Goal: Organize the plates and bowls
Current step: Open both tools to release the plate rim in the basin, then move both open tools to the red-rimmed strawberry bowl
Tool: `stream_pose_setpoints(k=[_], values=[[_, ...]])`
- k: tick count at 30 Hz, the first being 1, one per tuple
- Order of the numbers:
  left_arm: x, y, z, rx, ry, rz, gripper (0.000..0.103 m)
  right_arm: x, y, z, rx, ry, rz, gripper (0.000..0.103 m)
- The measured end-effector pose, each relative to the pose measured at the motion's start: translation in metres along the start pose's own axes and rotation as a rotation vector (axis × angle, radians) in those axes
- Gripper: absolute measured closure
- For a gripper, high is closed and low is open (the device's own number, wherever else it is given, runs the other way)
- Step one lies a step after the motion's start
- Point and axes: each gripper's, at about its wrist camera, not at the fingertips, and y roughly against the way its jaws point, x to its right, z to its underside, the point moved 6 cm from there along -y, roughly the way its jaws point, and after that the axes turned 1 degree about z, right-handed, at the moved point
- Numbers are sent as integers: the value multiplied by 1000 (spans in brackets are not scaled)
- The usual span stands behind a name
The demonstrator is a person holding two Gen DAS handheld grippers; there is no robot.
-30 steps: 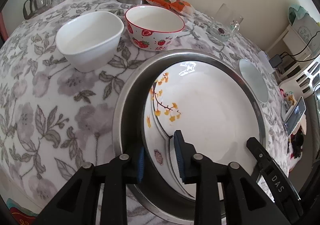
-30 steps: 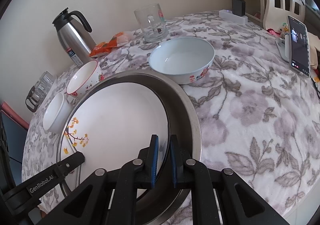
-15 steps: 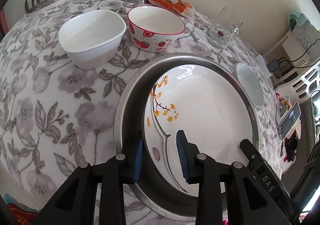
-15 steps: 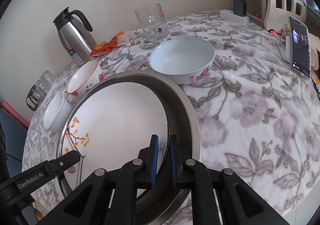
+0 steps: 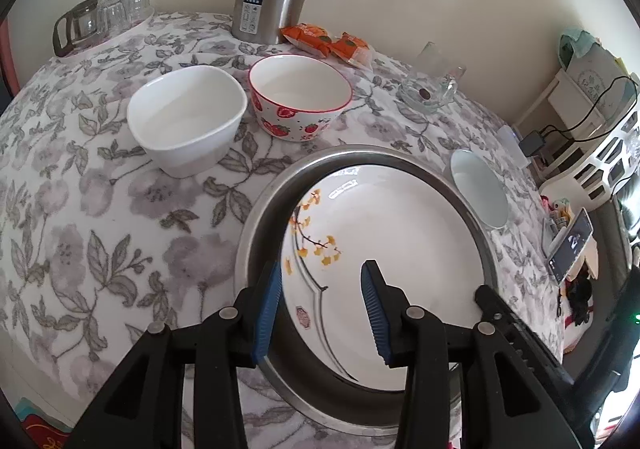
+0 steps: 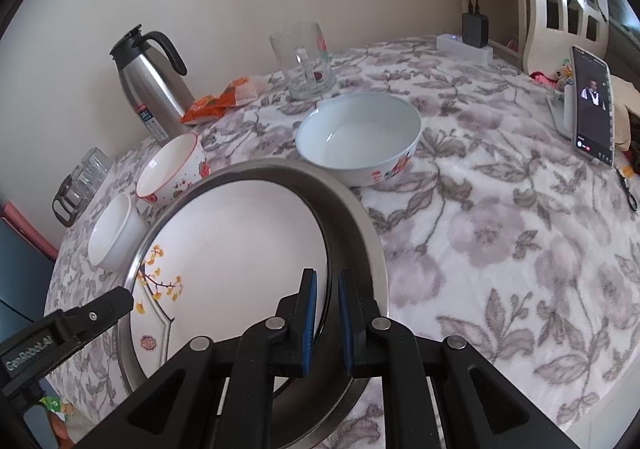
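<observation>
**Plate resting in the steel basin, one gripper freed**

Left wrist view: the left gripper (image 5: 322,301) has just been opening; its jaws straddle the near rim of the plate (image 5: 400,249) without pressing it. The plate lies inside the steel basin (image 5: 256,233), whose near edge the fingers hide. Three bowls show, the pale blue bowl (image 5: 480,197) foreshortened to a sliver.

Right wrist view: the right gripper (image 6: 326,313) is clamped on the plate's rim. Three bowls, one kettle (image 6: 150,81), one glass mug (image 6: 306,61).

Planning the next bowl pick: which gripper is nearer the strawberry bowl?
Left. The left gripper hangs open over the plate's edge on the strawberry bowl's side; the right gripper is shut on the plate's opposite rim, farther off.
</observation>
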Motion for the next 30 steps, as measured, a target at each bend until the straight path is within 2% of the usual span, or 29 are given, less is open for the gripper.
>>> stream_pose_setpoints(k=[1,3,4,6,9,12,19,22,24,25,27,30], values=[[-1,1,0,1,4,-9,50,0,2,-1,7,1,-1,90],[-5,0,-1,3,12,-32,41,0,2,-2,12,7,2,88],[-6,0,0,0,13,-41,41,0,2,-2,9,9,5,84],[-9,-2,1,-12,14,-62,41,-2,1,-1,1,13,-17,65],[-12,-7,4,-37,12,-78,39,-12,1,0,8,66,-15,51],[-12,-8,5,-43,6,-91,23,-23,3,2,27,145,12,47],[-18,-5,3,-23,13,-128,16,-31,7,3,58,219,50,43],[-23,-6,3,-16,13,-158,15,-29,7,1,67,223,69,36],[-26,-5,2,-8,10,-183,13,-28,7,0,73,221,76,29],[-27,-5,2,-6,9,-194,9,-28,8,0,73,219,74,28],[-31,-4,1,-1,15,-213,4,-27,7,0,68,215,72,16],[-35,-4,1,5,20,-233,4,-26,7,-1,74,212,70,2]])
